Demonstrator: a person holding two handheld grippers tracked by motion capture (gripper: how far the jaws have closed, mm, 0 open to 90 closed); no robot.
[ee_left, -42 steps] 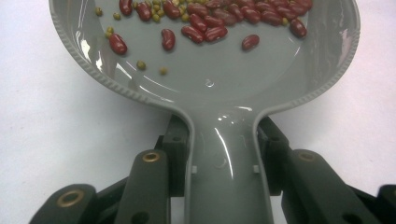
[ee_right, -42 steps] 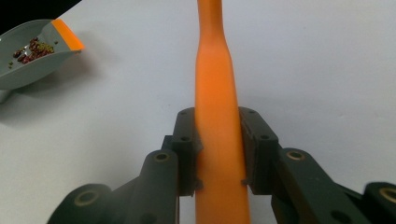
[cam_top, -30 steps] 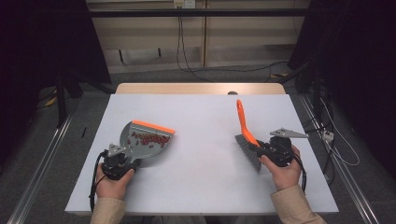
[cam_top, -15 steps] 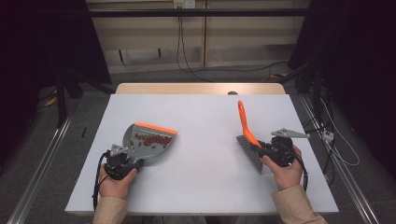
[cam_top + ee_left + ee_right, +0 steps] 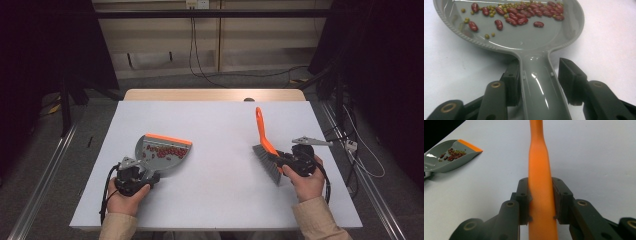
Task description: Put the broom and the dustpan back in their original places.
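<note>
**Dustpan being let go, brush held fast**

While the left gripper [image 5: 539,82] sits at the near left of the table [image 5: 220,200], its jaws have just been opening: the grey dustpan [image 5: 161,154] handle lies between them, but the right-hand pad stands clear of it, so the clamp is off. The pan rests flat on the table, as it did a second ago, with red beans [image 5: 524,13] and small green ones gathered toward its orange lip. To my eye the sweeping looks done and the pan is being set down. At the near right, the right gripper [image 5: 541,200] is clamped on the orange brush [image 5: 265,147], bristles on the table, handle pointing far.
</note>
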